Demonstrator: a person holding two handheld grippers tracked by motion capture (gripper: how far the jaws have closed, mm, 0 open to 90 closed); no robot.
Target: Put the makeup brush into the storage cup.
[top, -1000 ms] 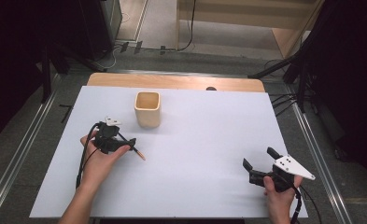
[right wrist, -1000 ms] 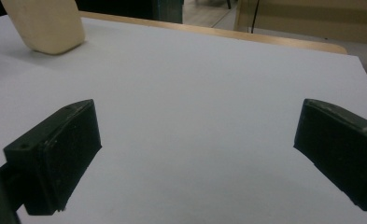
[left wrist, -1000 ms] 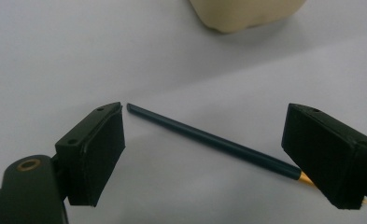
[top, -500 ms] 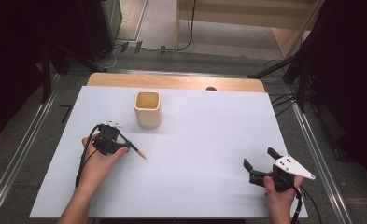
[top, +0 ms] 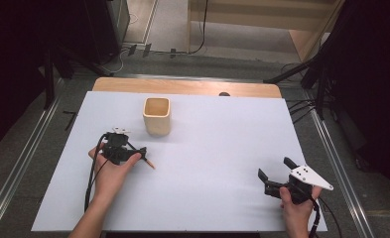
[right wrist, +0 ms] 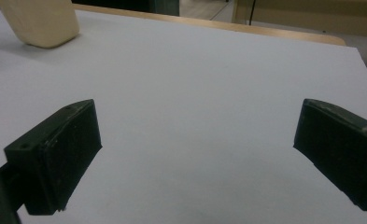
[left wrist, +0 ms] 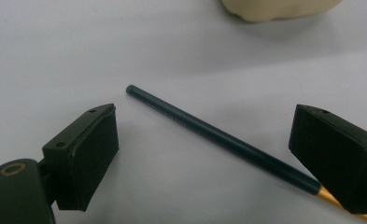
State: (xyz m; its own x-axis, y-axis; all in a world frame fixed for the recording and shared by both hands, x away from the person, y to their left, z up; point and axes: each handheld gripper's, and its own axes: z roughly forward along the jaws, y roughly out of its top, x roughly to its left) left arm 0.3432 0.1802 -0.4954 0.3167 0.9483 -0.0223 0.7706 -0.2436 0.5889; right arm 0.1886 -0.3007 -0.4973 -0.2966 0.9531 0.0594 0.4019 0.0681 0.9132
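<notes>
1. Left gripper (left wrist: 204, 154): fingers spread wide, having just been opening; nothing clamped.
2. Pencil (left wrist: 218, 137): dark teal barrel with an orange end, lying flat on the tabletop (top: 222, 148) between the left fingers, one end passing under the right-hand finger in the left gripper view. Faint print along the barrel, unreadable.
3. Cup (top: 157, 115): beige, upright, unlabelled, near the pencil.
4. Right gripper (top: 278, 174): fingers wide apart over bare tabletop, holding nothing.
</notes>
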